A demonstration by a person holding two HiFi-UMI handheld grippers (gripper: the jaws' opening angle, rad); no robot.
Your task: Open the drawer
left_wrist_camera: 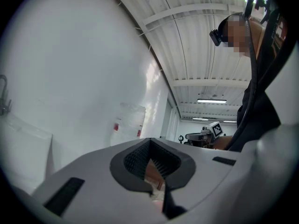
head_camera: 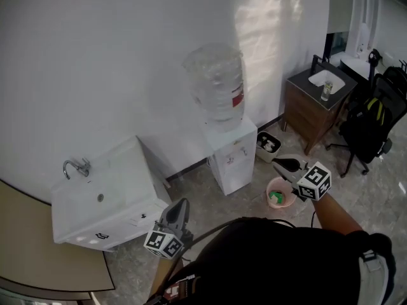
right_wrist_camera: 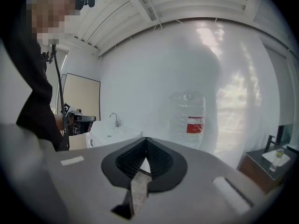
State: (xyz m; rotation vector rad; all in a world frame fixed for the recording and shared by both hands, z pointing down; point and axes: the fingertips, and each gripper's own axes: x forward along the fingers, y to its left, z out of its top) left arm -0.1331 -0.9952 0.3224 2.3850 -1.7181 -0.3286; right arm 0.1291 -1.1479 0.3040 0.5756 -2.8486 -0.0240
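A white sink cabinet [head_camera: 121, 189] with a chrome tap [head_camera: 76, 167] stands against the wall at the left. Its front carries small dark handles [head_camera: 100, 236]; I cannot make out the drawer lines. My left gripper [head_camera: 177, 210] hangs shut and empty just right of the cabinet's front corner, apart from it. In the left gripper view the jaws [left_wrist_camera: 150, 141] meet with nothing between them. My right gripper [head_camera: 286, 165] is held out in the air to the right, jaws together and empty. The right gripper view shows that gripper [right_wrist_camera: 146, 140] facing the cabinet [right_wrist_camera: 110, 133] from a distance.
A white water dispenser [head_camera: 232, 151] with a large clear bottle [head_camera: 217, 84] stands beside the cabinet. A pink bucket [head_camera: 280, 194] and a small bin [head_camera: 268, 145] sit on the floor. A brown cabinet [head_camera: 311, 110] and a black office chair [head_camera: 372, 122] are at the right.
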